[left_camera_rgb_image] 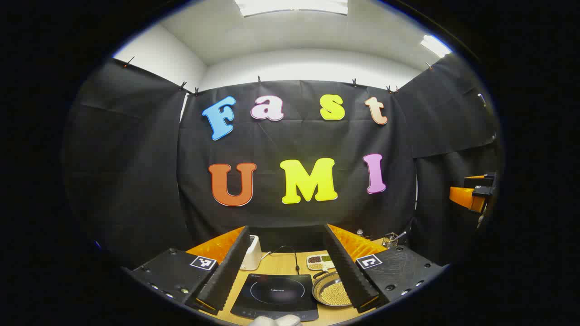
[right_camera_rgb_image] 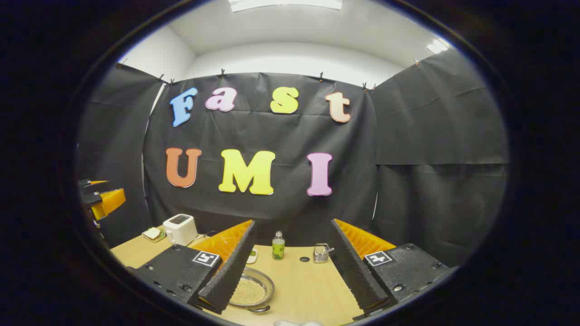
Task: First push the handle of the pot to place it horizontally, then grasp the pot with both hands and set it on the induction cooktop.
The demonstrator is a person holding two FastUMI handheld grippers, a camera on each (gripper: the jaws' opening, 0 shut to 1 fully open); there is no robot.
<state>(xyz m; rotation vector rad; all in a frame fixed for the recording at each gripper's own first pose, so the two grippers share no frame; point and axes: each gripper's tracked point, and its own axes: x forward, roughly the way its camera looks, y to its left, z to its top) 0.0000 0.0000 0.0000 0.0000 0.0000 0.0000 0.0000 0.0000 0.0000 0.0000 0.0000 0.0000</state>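
Note:
A shallow metal pot full of small yellow grains sits on the wooden table, just right of the black induction cooktop. My left gripper is open above the table's near edge, and its right finger hides part of the pot. In the right gripper view the pot lies low and left, with a dark handle at its near rim. My right gripper is open too, holding nothing; its left finger covers the pot's left side. Each gripper shows far off in the other's view.
A white toaster and a small plate of food stand at the table's back left. A green bottle and a metal cup stand by the back wall. A small divided dish lies behind the pot.

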